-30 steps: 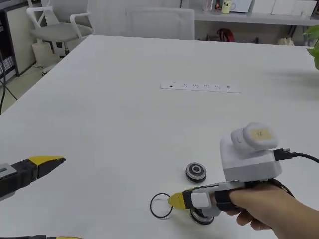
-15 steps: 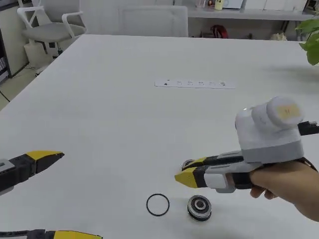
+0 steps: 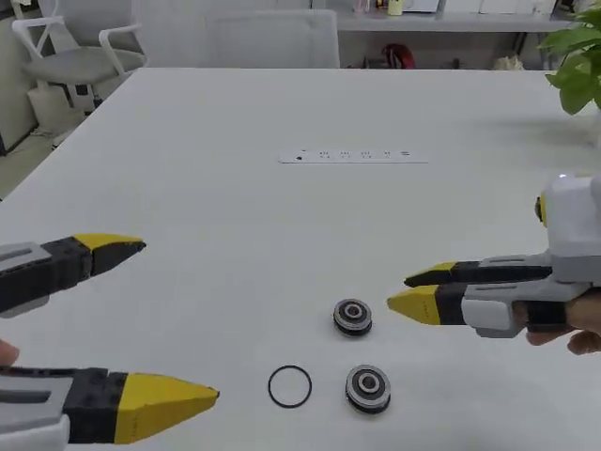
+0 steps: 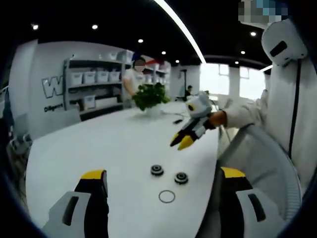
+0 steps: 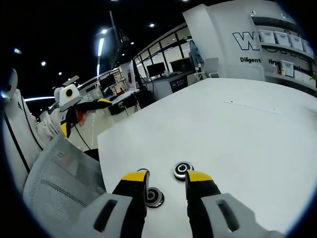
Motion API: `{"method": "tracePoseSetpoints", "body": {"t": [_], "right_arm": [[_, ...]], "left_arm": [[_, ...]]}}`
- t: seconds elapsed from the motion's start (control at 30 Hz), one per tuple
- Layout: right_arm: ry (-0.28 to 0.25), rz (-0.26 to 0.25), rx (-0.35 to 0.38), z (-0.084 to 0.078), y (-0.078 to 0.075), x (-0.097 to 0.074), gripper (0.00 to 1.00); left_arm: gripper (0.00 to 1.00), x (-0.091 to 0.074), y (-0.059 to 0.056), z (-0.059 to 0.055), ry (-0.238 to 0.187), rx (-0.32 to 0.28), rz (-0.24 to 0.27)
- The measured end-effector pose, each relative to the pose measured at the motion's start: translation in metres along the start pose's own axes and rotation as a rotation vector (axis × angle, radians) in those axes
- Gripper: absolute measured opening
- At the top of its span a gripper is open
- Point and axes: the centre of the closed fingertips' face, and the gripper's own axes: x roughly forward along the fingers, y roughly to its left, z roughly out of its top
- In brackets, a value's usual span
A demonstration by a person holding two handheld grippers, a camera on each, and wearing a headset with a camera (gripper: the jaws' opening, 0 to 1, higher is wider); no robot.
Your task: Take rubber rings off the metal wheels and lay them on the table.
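Two small metal wheels with dark rims sit on the white table (image 3: 235, 207), one farther (image 3: 352, 317) (image 4: 157, 170) (image 5: 184, 170) and one nearer (image 3: 367, 387) (image 4: 181, 177) (image 5: 153, 197). A loose black rubber ring (image 3: 289, 386) (image 4: 167, 196) lies flat just left of the nearer wheel. My right gripper (image 3: 399, 291) (image 5: 166, 177) (image 4: 181, 143) hovers right of the farther wheel, open with a narrow gap and empty. At the left, well away from the wheels, my left gripper (image 3: 174, 319) (image 4: 163, 173) (image 5: 84, 115) is spread wide open and holds nothing.
A white power strip (image 3: 352, 156) lies flat mid-table. A green plant (image 3: 577, 75) (image 4: 148, 96) stands at the far right edge. White chairs (image 3: 66, 56) stand beyond the far left corner. A grey mesh chair back (image 4: 262, 163) (image 5: 64, 173) is close behind me.
My right gripper has lifted away from the ring and the nearer wheel and moved right, leaving the ring flat on the table. The left gripper has come further into view.
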Motion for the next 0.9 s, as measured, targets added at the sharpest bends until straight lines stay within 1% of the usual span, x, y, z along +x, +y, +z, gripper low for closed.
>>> {"method": "tracePoseSetpoints", "body": {"t": [0.03, 0.07, 0.17, 0.2, 0.27, 0.3, 0.43, 0.5, 0.53, 0.6, 0.7, 0.8, 0.87, 0.9], "right_arm": [[0.004, -0.001, 0.003, -0.003, -0.001, 0.000, 0.27], [0.008, 0.000, 0.008, -0.006, -0.003, -0.001, 0.27], [0.016, 0.011, 0.040, -0.015, -0.005, 0.000, 0.28], [0.025, 0.008, 0.046, -0.018, -0.005, 0.001, 0.28], [0.065, 0.000, 0.031, -0.027, -0.006, 0.003, 0.27], [0.073, 0.002, 0.021, -0.029, -0.006, 0.004, 0.26], [0.082, 0.036, 0.031, -0.033, 0.001, 0.008, 0.27], [0.085, 0.047, 0.029, -0.035, 0.004, 0.009, 0.27], [0.091, 0.054, 0.027, -0.037, 0.005, 0.010, 0.27], [0.094, 0.060, 0.025, -0.038, 0.006, 0.011, 0.27], [0.105, 0.083, 0.010, -0.044, 0.010, 0.013, 0.26], [0.121, 0.105, 0.015, -0.050, 0.013, 0.016, 0.27], [0.134, 0.120, 0.008, -0.054, 0.016, 0.017, 0.26], [0.150, 0.122, -0.003, -0.058, 0.017, 0.018, 0.26]], "left_arm": [[0.95, 0.005, -0.001, 0.006, -0.007, 0.015, -0.012], [0.95, 0.008, -0.001, 0.010, -0.009, 0.026, -0.019], [0.95, 0.021, -0.002, 0.022, 0.000, 0.080, -0.056], [0.95, 0.023, -0.002, 0.025, 0.002, 0.092, -0.065], [0.94, 0.030, -0.002, 0.035, -0.005, 0.120, -0.082], [0.94, 0.034, -0.002, 0.042, -0.018, 0.129, -0.093], [0.93, 0.048, -0.006, 0.060, -0.056, 0.131, -0.140], [0.92, 0.057, -0.008, 0.066, -0.064, 0.144, -0.156], [0.92, 0.064, -0.009, 0.068, -0.069, 0.150, -0.158], [0.90, 0.074, -0.011, 0.068, -0.070, 0.149, -0.162], [0.89, 0.092, -0.019, 0.064, -0.068, 0.145, -0.184], [0.85, 0.110, -0.028, 0.059, -0.067, 0.144, -0.202], [0.83, 0.122, -0.036, 0.054, -0.072, 0.144, -0.214], [0.82, 0.128, -0.040, 0.048, -0.068, 0.146, -0.219]]}}
